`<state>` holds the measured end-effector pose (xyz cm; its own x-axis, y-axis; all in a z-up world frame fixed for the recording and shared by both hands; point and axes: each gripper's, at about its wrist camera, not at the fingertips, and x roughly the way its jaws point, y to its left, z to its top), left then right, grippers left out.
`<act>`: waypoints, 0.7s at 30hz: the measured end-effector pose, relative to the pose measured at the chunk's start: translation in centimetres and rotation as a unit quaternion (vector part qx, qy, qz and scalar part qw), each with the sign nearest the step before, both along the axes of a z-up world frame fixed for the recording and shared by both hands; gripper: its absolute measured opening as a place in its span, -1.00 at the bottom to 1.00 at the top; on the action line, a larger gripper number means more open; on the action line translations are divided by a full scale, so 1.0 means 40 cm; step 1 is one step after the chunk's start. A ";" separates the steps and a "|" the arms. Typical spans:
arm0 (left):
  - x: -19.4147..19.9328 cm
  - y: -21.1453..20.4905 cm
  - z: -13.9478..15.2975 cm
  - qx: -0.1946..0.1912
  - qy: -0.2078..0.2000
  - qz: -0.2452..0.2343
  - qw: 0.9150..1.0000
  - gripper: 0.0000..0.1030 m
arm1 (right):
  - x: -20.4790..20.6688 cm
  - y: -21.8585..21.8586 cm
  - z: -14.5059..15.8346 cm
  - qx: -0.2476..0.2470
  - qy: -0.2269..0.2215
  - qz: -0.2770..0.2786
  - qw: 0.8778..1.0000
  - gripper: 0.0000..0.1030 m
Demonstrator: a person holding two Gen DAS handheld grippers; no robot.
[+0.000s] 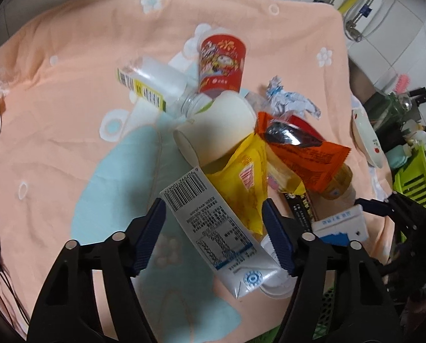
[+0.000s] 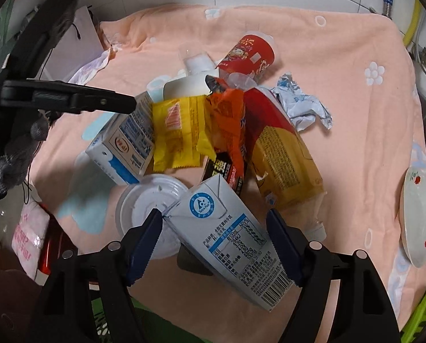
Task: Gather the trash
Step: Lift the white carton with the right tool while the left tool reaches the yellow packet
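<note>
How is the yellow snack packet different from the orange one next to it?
The flat yellow plastic snack packet lies spread out and smooth, while the orange plastic snack packet is crumpled and twisted. The yellow one looks closed and whole; the orange one is torn open at its top, showing a shiny silver inside. The yellow packet leans on the milk carton; the orange one drapes over the red and yellow bag. Both are wrappers in the trash pile.

Soft matt cloth (image 1: 70,91) under glossy foil wrappers (image 2: 224,120), smooth cartons (image 2: 236,237), crumpled paper (image 2: 301,105).
</note>
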<state>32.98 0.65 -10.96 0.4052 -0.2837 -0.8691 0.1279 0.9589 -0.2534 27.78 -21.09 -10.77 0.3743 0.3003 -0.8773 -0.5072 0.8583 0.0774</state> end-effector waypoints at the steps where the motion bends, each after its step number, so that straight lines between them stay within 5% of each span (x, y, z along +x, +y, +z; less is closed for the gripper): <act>1: 0.004 0.001 -0.010 0.000 0.006 0.002 1.000 0.20 | -0.004 0.001 -0.001 -0.002 -0.001 0.001 1.000 0.48; 6: 0.005 0.010 -0.029 0.000 0.014 0.002 1.000 0.07 | -0.032 0.014 -0.026 -0.031 -0.005 0.005 0.999 0.41; 11: 0.003 0.009 -0.041 0.000 0.018 -0.001 1.000 0.01 | -0.044 0.009 -0.037 -0.042 -0.004 -0.006 0.999 -0.03; 21: -0.019 0.002 -0.027 0.055 -0.009 -0.005 0.998 0.05 | -0.070 -0.029 0.010 -0.022 -0.017 -0.052 0.998 -0.09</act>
<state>32.21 0.71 -12.03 0.4186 -0.1904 -0.8880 0.1402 0.9796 -0.1439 24.99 -22.27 -10.39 0.4315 0.2192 -0.8751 -0.4165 0.9089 0.0223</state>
